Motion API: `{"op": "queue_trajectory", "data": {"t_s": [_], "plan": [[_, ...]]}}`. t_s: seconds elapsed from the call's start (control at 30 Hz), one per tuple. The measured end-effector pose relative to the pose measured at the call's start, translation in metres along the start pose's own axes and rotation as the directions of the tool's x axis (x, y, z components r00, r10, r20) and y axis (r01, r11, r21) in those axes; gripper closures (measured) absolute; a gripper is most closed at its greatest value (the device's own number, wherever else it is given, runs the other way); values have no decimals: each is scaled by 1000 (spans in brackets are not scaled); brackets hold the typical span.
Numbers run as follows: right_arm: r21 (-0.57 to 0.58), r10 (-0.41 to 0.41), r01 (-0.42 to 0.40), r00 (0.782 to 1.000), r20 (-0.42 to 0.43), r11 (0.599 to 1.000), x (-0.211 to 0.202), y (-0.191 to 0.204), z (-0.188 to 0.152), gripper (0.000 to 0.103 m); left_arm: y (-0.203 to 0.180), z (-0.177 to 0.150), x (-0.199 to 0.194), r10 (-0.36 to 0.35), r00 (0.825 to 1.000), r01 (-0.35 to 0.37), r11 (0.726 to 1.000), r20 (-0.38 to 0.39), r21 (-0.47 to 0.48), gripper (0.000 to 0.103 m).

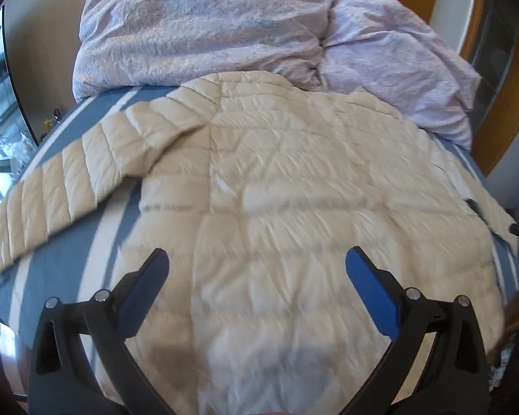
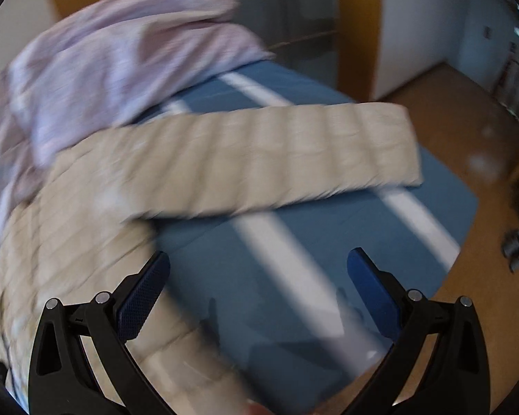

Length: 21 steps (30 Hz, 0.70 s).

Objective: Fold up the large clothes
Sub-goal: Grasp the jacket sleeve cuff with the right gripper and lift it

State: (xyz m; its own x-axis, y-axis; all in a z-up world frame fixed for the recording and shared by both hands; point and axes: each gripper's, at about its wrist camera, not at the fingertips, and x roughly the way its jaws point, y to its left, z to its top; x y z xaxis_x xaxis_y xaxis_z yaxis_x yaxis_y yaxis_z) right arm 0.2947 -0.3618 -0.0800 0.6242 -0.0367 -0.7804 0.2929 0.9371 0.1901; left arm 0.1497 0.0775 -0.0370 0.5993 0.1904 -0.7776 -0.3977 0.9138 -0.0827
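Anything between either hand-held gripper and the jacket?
Nothing visible. The left hand-held gripper, open, hangs over the cream jacket. The right hand-held gripper, open, faces blue sheet below the outstretched sleeve.

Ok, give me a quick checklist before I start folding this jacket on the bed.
1. Jacket spread flat on the bed: ok.
2. Left sleeve stretched out to the side: ok.
3. Right sleeve stretched out: ok.
4. Left gripper open, holding nothing: ok.
5. Right gripper open, holding nothing: ok.
6. Duvet clear of the jacket's top edge: cannot tell, they meet near the collar.
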Motion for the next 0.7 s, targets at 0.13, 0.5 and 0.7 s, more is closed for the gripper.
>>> {"op": "queue_trajectory", "data": {"t_s": [0.13,0.5,0.7], "plan": [[66,-119,121,992,-26,990,35,-38,37,1,2,18,25,50,999,-50,999,-10,3,2],[236,-163,169,986,-43,957,75,-113,83,14,1,28,72,173,985,-171,983,-16,60,2],[280,-126,144,989,-80,949,82,-122,83,25,5,25,83,196,980,-194,979,-22,62,2]]}}
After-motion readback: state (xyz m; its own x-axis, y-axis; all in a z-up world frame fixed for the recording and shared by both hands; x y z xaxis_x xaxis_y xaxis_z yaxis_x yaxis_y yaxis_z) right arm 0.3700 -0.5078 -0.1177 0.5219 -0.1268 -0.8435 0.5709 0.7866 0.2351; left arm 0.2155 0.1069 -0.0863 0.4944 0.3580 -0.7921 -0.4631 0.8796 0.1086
